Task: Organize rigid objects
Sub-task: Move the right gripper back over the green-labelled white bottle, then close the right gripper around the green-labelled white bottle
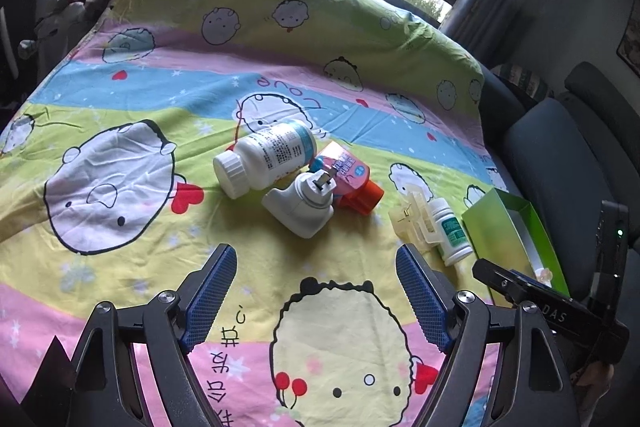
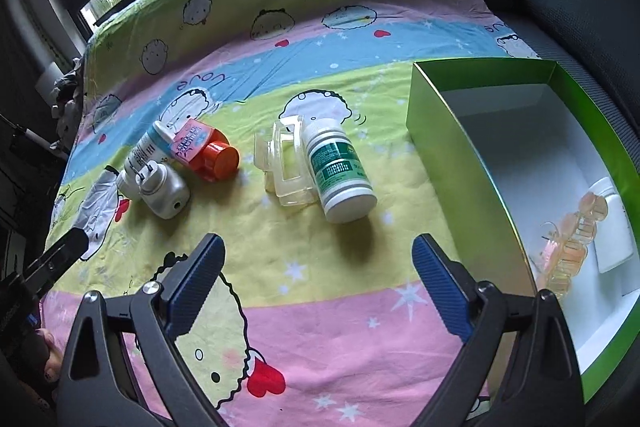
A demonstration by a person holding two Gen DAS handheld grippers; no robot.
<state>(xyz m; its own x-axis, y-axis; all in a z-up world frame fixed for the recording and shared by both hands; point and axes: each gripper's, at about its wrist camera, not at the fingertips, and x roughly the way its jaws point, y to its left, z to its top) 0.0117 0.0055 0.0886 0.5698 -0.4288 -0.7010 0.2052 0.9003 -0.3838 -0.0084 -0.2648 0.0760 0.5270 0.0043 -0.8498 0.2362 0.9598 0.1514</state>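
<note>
On the cartoon bedsheet lie a large white pill bottle, a white plug-in device, an orange-capped pink-labelled bottle, a clear hair claw and a small green-labelled bottle. My left gripper is open and empty, just short of the plug-in device. My right gripper is open and empty, just short of the small green-labelled bottle and the hair claw. The green box to the right holds a pink hair claw and a white item.
The plug-in device and the orange-capped bottle lie left in the right wrist view. A grey sofa cushion borders the sheet on the right. Windows and plants stand behind. The right gripper's body shows beside the green box.
</note>
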